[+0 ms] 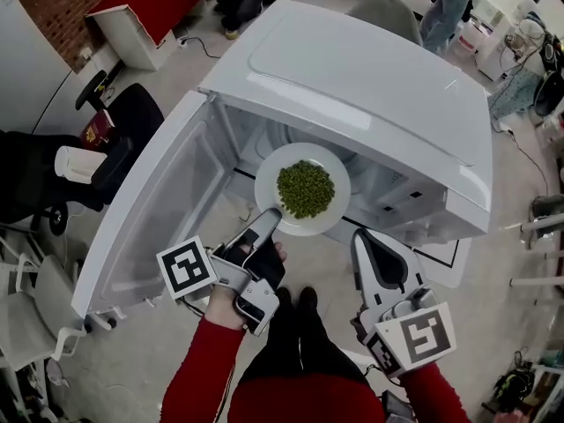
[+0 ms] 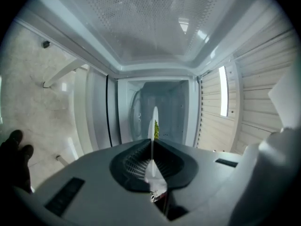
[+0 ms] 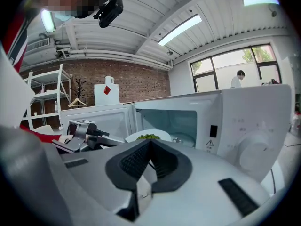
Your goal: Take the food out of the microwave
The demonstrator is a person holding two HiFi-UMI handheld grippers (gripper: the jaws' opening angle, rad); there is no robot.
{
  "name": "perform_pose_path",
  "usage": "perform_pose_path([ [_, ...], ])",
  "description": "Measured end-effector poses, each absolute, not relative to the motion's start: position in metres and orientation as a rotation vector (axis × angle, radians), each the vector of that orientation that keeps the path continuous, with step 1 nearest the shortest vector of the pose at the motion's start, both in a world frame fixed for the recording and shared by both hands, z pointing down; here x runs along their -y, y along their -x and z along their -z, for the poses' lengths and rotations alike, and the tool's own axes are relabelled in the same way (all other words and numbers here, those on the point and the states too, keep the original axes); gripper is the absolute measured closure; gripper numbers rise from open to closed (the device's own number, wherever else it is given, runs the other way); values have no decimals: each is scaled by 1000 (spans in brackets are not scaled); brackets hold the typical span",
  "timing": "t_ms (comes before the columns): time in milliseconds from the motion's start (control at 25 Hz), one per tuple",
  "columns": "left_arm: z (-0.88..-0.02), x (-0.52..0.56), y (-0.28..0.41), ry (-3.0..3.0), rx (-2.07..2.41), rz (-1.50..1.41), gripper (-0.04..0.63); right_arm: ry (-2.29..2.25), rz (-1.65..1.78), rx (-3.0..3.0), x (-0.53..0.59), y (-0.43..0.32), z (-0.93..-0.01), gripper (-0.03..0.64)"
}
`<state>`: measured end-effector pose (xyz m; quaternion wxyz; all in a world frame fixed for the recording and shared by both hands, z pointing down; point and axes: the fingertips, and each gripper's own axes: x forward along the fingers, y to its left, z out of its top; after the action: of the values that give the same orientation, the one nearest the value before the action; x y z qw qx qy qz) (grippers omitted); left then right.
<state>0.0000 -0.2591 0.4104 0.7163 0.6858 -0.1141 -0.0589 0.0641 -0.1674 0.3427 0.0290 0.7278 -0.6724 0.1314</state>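
A white plate (image 1: pixel 268 176) heaped with green peas (image 1: pixel 305 189) hangs level just in front of the open microwave (image 1: pixel 370 77). My left gripper (image 1: pixel 270 218) is shut on the plate's near rim. In the left gripper view the plate (image 2: pixel 154 119) shows edge-on between the pressed pads, peas (image 2: pixel 156 128) just visible, with the microwave cavity (image 2: pixel 160 112) behind. My right gripper (image 1: pixel 363 241) is lower right of the plate, apart from it, shut with nothing in it. From the right gripper view I see the plate (image 3: pixel 162 133), the peas (image 3: pixel 148 136) and the left gripper (image 3: pixel 82 133) beside the microwave (image 3: pixel 244 126).
The microwave door (image 1: pixel 150 210) swings open to the left, close to my left gripper. A black office chair (image 1: pixel 115 122) and a white chair (image 1: pixel 35 315) stand left. People stand beyond the microwave (image 1: pixel 445 7). My own shoes (image 1: pixel 295 300) show on the floor below.
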Motion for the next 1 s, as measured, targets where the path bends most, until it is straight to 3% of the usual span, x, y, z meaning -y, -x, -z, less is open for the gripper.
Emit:
perform_pose_path([
  [1000,-377,187,50,-1501,198,71,572,-2252,-457,2096,110,-70,-343,603],
])
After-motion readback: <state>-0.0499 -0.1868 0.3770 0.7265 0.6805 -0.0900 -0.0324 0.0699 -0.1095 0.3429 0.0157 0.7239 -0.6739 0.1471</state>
